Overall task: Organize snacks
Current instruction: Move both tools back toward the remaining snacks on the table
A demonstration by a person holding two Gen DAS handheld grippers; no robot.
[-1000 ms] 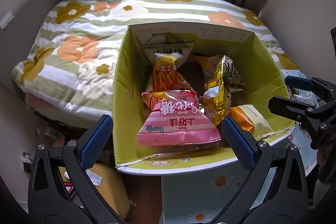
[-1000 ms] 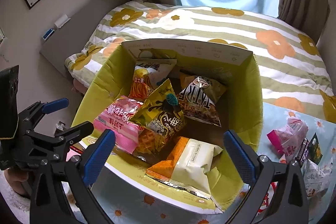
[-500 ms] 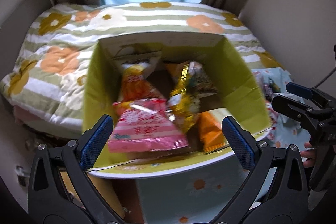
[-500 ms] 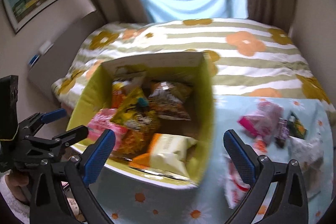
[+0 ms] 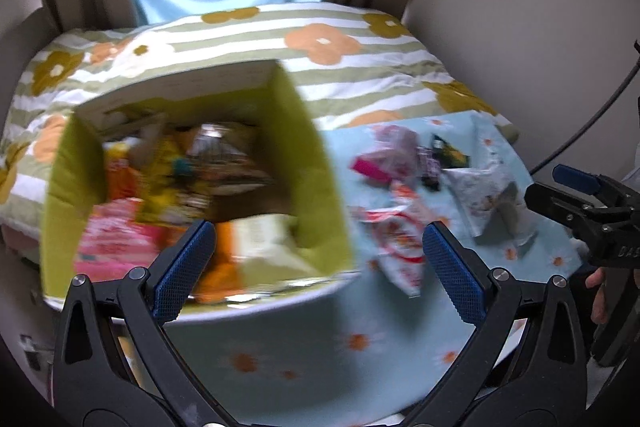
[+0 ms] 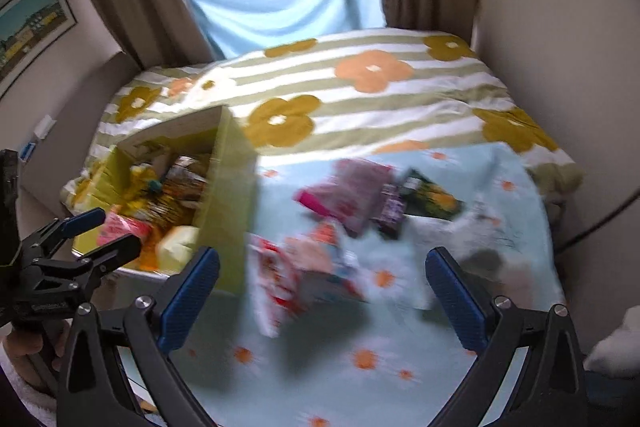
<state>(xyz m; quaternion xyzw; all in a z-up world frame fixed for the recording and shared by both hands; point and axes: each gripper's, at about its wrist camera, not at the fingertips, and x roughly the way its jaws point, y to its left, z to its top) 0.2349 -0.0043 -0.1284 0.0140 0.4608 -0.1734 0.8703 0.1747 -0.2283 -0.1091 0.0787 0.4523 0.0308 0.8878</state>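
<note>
The yellow-green box (image 5: 320, 195) of snacks sits at the desk's left. The loose packets (image 6: 332, 227) lie to its right on the desk (image 6: 360, 367), straight ahead of the right gripper (image 6: 320, 291) and nearer it than the left gripper (image 5: 316, 267). Both jaws gape wide, empty.

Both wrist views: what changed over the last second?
Both grippers swung right, away from the yellow-green box toward the loose snack packets on the blue daisy cloth. The left gripper and right gripper stayed open and empty. Nothing was picked up or dropped; the snacks in the box look unmoved, though blurred.
</note>
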